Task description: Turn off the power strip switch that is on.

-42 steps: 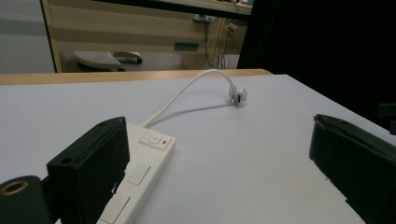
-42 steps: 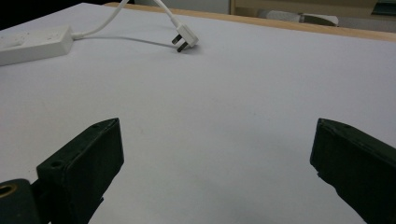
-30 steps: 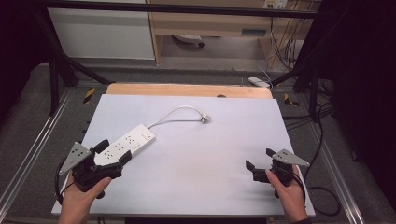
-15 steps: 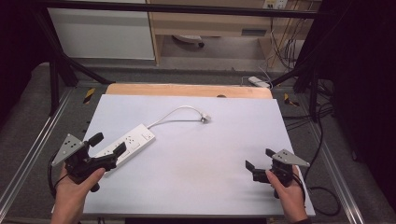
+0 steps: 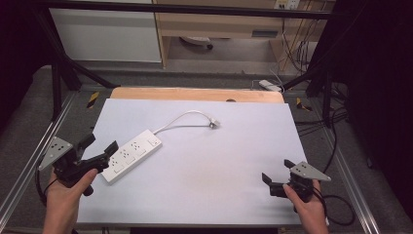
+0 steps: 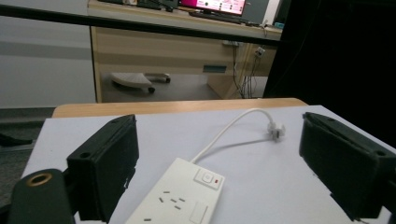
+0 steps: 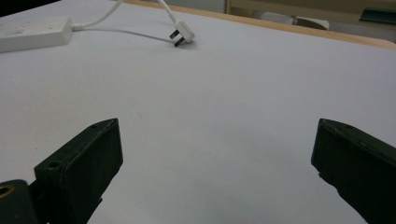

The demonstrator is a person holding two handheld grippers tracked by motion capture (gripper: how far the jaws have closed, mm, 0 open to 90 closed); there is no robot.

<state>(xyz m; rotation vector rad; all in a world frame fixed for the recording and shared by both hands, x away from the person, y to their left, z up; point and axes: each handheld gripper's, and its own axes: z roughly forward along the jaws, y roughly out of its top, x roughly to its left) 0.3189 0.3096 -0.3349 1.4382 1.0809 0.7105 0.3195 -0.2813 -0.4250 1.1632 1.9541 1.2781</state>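
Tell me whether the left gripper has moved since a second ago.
Yes. The left gripper has drawn back leftward off the power strip toward the table's left edge, jaws just closing slightly, nothing between them.

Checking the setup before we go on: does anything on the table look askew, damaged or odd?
Nothing looks damaged or spilled. The white power strip lies diagonally near the table's left edge, its cord looping to an unplugged plug lying loose mid-table.
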